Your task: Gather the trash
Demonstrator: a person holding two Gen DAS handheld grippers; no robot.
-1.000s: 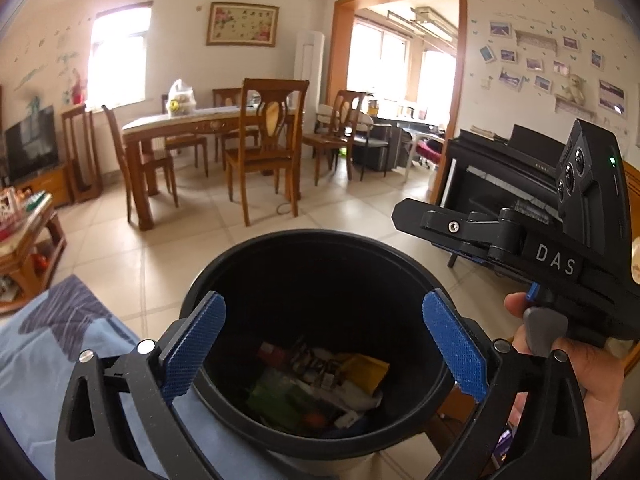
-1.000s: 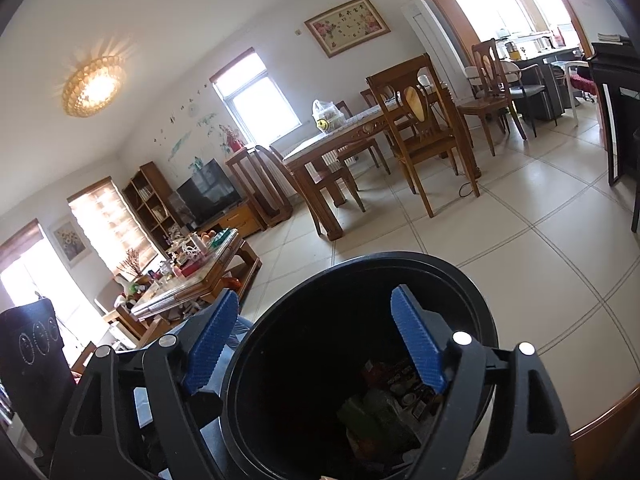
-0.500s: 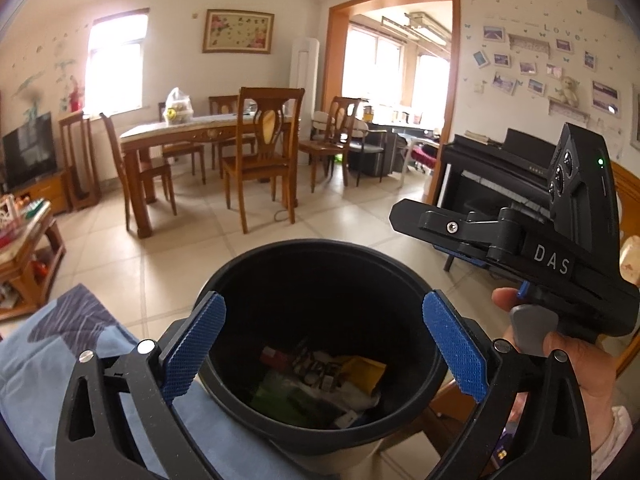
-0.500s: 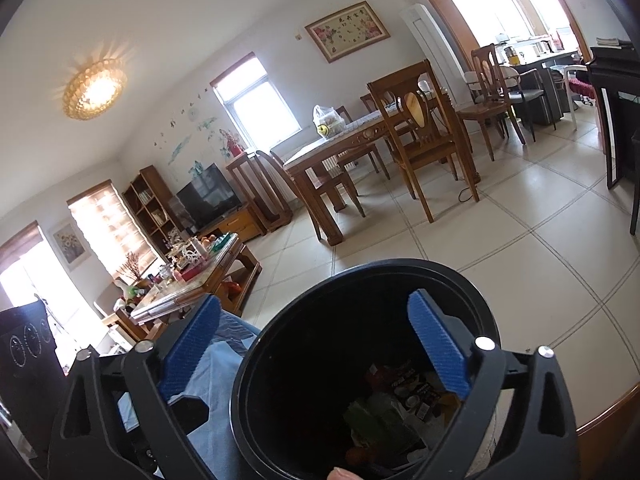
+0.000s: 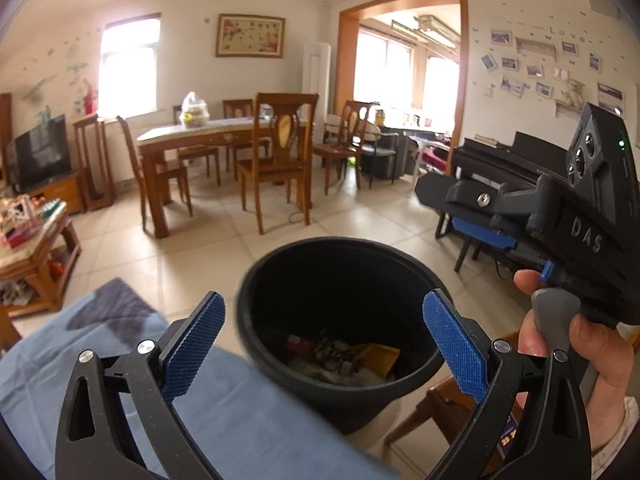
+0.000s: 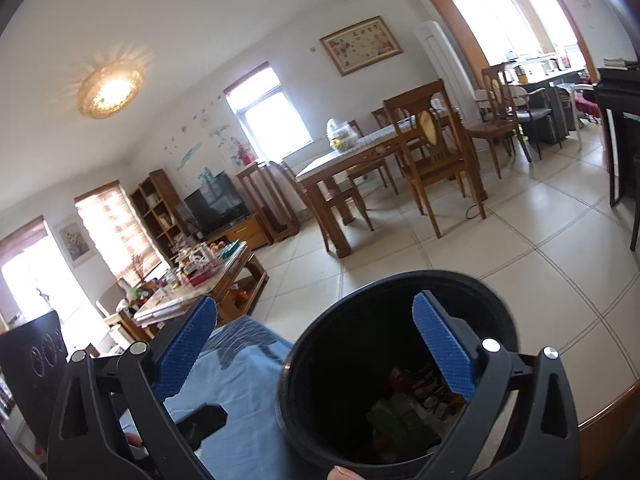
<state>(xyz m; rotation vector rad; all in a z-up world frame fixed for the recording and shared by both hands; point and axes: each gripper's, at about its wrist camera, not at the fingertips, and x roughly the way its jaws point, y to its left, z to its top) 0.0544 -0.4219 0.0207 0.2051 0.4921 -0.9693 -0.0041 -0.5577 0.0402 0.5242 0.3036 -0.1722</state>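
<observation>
A black round bin (image 5: 340, 264) stands low in the middle of the left wrist view, beside a blue cloth (image 5: 208, 420). Wrappers and paper trash (image 5: 344, 356) lie at its bottom. My left gripper (image 5: 324, 344) hangs open above and short of the bin, with nothing between its blue pads. A hand holds my right gripper (image 5: 452, 212) higher, at the right. In the right wrist view the right gripper (image 6: 316, 344) has its jaws opening wide and holds nothing. The bin (image 6: 400, 280) and its trash (image 6: 400, 412) lie just beyond it.
A wooden dining table (image 5: 208, 136) with chairs stands across the tiled floor. A cluttered coffee table (image 5: 28, 236) is at the left and a dark piano (image 5: 500, 168) at the right. A wooden edge (image 6: 608, 412) runs close to the bin.
Both grippers have drawn up and back from the bin, which now looks smaller in both views. The right gripper's jaws have spread wider. The trash lies still in the bin.
</observation>
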